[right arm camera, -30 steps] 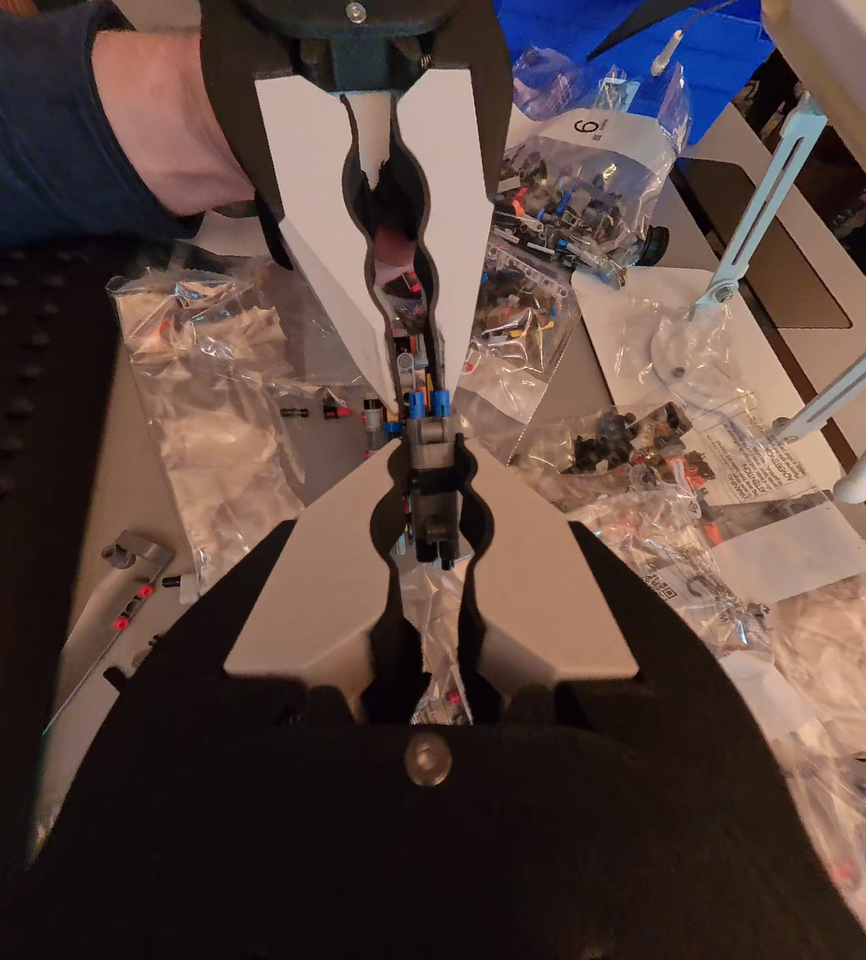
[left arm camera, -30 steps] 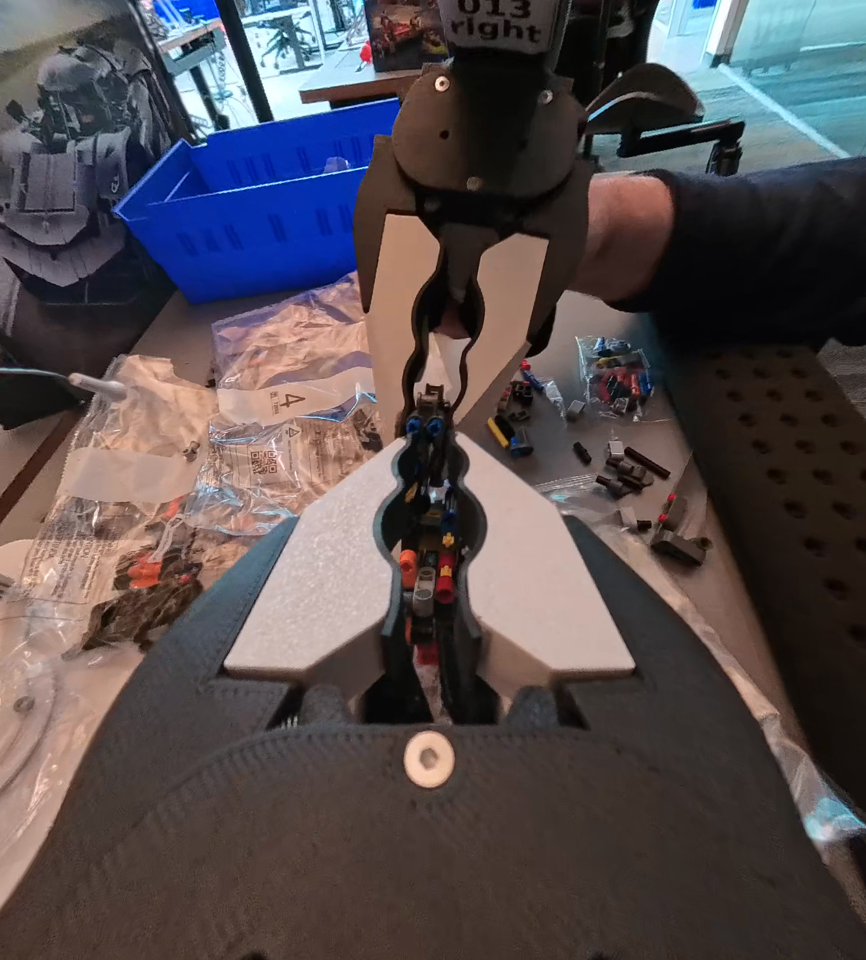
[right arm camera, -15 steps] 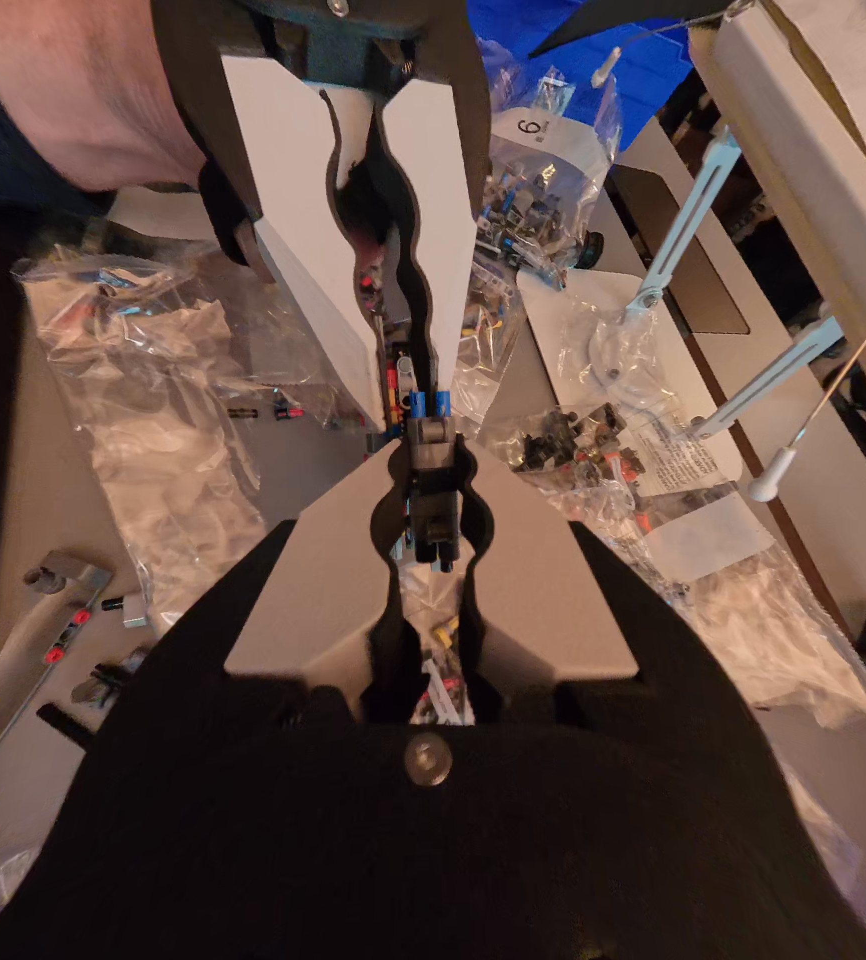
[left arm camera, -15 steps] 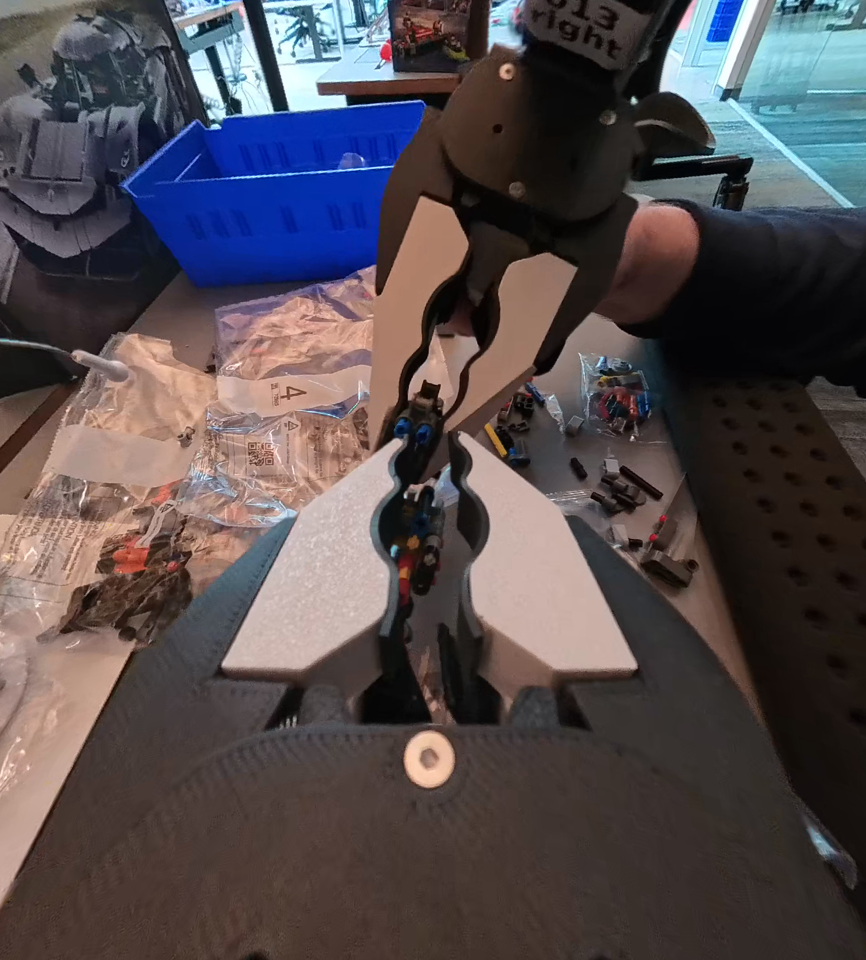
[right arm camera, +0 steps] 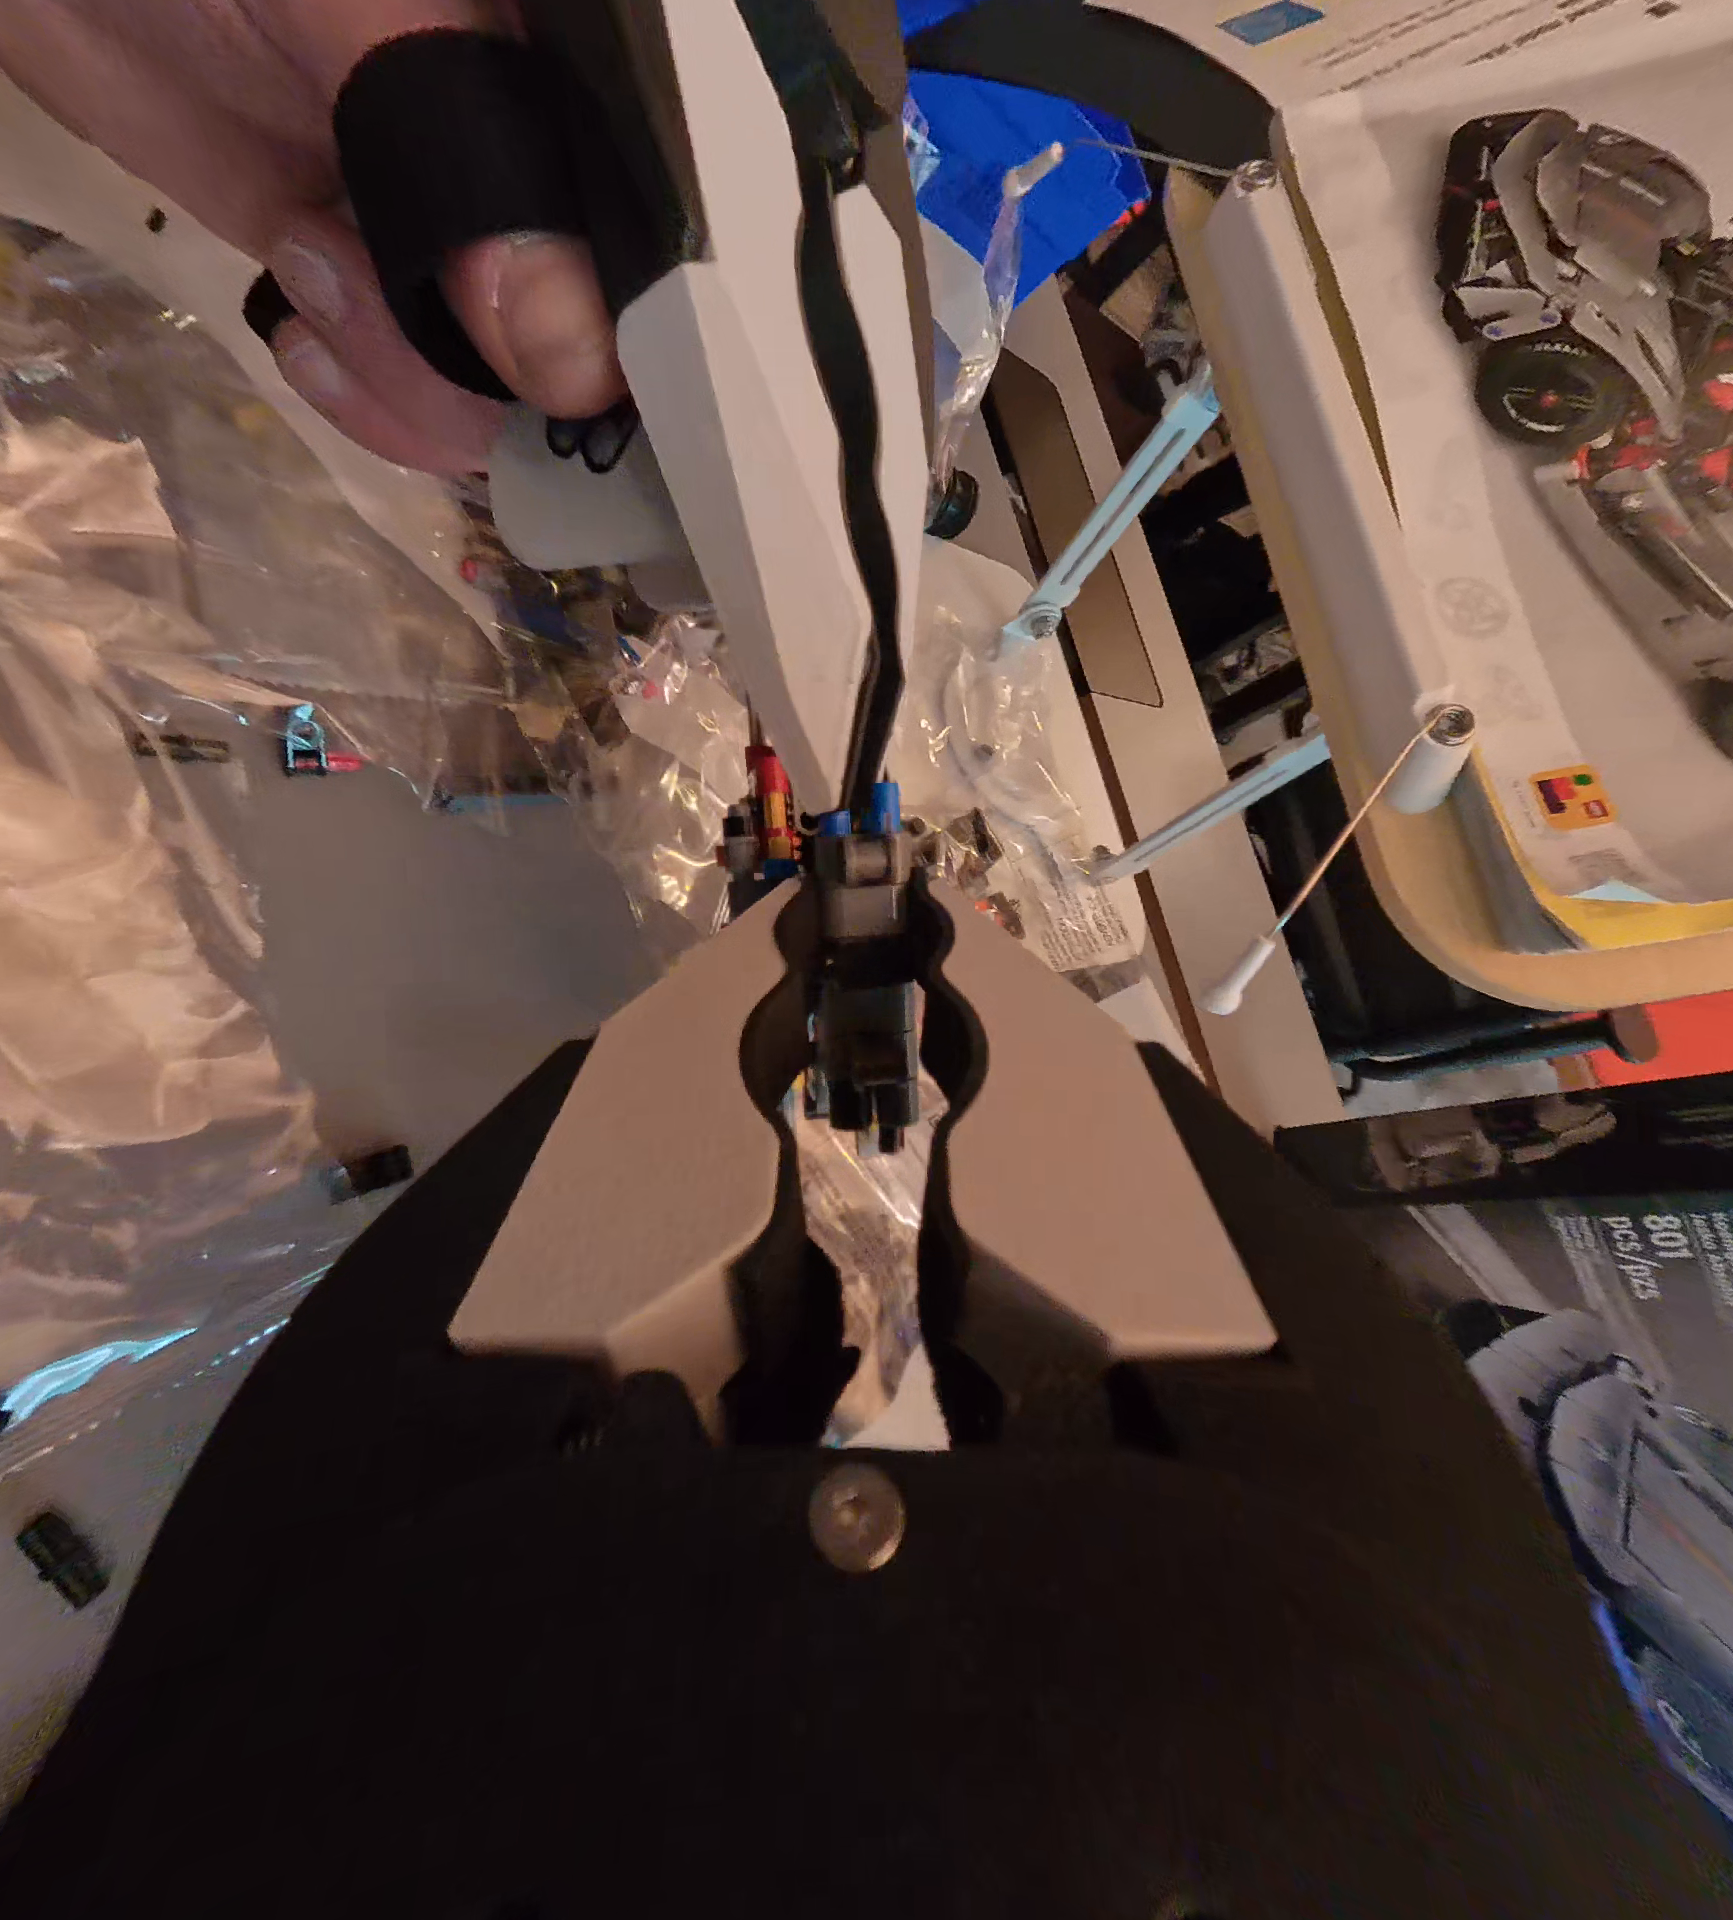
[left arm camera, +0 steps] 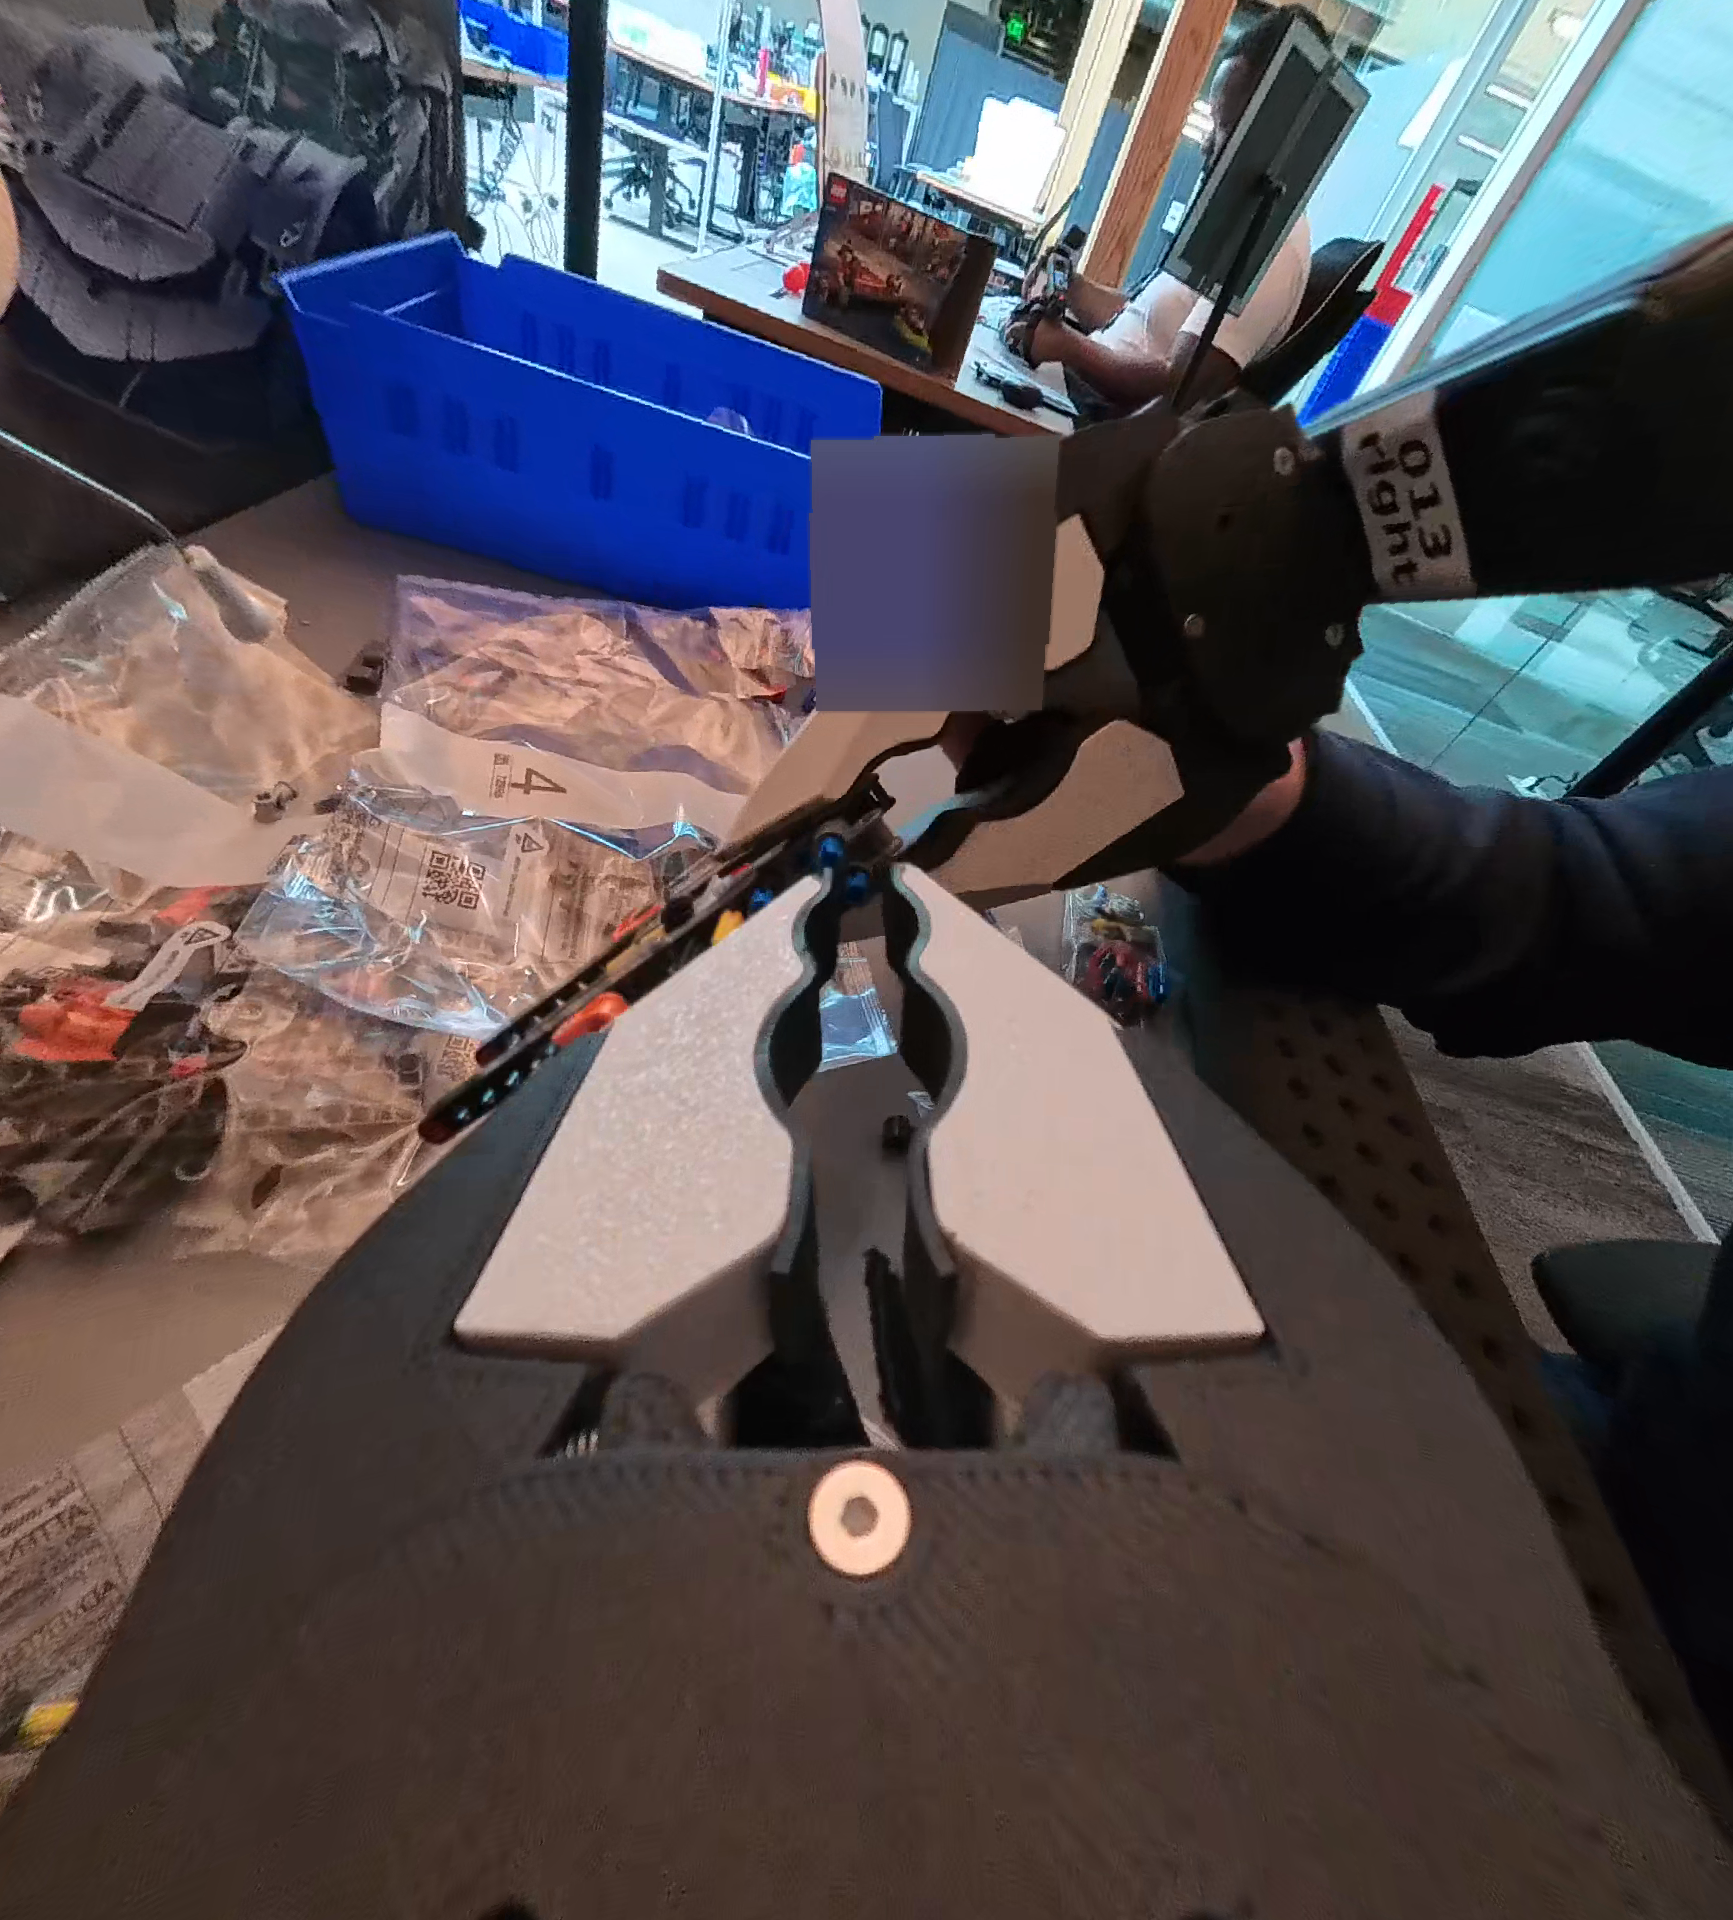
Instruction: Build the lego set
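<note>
Since the earlier frames, the long assembly (left arm camera: 623,977) is found swung out of the left tongs (left arm camera: 860,894): where it lay lengthwise in the slot between their fingers, it is now carried out to the left, slanting down toward the bags, and only its blue-pinned end (left arm camera: 841,868) remains at the left fingertips. The right tongs (right arm camera: 867,904), formerly facing head-on, are now turned to the right side of the left wrist view. Their pads are closed firmly on a dark grey block (right arm camera: 867,997), and two blue pins (right arm camera: 862,821) project from its front end. This hold is judged to keep the block steady as a fixed end. The left tongs are seen nearly closed, with a narrow gap between the pads; whether the pins are actually pinched cannot be told, as the tips overlap them in both views. The two tools are set tip to tip above the tabletop (left arm camera: 322,530), which is judged to place the joint where both cameras see it. Numbered parts bags (left arm camera: 529,790) and loose pieces (right arm camera: 368,1169) are left spread below, within reach. A blue bin (left arm camera: 571,436) stands behind, and the set's box (right arm camera: 1620,436) is propped at the right of the right wrist view, presumably for reference. The build is judged to be at an early stage.
</note>
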{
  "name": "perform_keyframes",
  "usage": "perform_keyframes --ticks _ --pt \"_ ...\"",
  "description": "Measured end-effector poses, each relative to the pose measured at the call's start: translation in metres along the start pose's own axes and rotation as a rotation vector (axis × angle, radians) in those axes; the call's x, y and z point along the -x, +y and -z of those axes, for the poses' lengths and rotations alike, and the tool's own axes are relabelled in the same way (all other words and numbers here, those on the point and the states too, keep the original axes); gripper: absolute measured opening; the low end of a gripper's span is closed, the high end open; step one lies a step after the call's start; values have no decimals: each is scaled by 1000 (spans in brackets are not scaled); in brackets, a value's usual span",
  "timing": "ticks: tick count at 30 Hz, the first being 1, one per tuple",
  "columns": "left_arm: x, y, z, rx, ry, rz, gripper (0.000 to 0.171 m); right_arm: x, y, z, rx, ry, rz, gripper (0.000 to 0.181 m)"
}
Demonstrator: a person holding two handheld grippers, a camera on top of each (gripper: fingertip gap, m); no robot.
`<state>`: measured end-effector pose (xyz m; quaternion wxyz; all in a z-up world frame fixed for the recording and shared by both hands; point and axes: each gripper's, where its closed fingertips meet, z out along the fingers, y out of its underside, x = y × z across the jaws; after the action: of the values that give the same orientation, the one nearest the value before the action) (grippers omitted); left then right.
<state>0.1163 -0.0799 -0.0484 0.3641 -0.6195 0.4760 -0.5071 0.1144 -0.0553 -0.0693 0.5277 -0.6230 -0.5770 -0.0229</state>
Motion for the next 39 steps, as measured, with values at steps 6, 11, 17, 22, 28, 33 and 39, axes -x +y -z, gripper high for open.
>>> perform_keyframes --ticks 6,11,17,22,28,33,39 --pt "3 -1 1 0 -22 22 7 -3 -2 0 10 41 36 13" --pt "5 0 1 17 -45 1 4 -2 -2 -1 8 39 35 13" --pt "1 5 3 46 -16 -15 3 6 -2 0 -24 -40 -2 12" --pt "-6 6 3 44 32 -37 2 12 -6 6 -90 -122 -51 12" --pt "-14 9 2 51 74 -59 2 19 -7 13 -123 -197 -67 12" --pt "-8 12 9 70 38 -106 0 19 8 18 -80 -235 -85 12" --pt "-18 13 14 91 74 -189 0 17 -2 32 -162 -272 -116 12"
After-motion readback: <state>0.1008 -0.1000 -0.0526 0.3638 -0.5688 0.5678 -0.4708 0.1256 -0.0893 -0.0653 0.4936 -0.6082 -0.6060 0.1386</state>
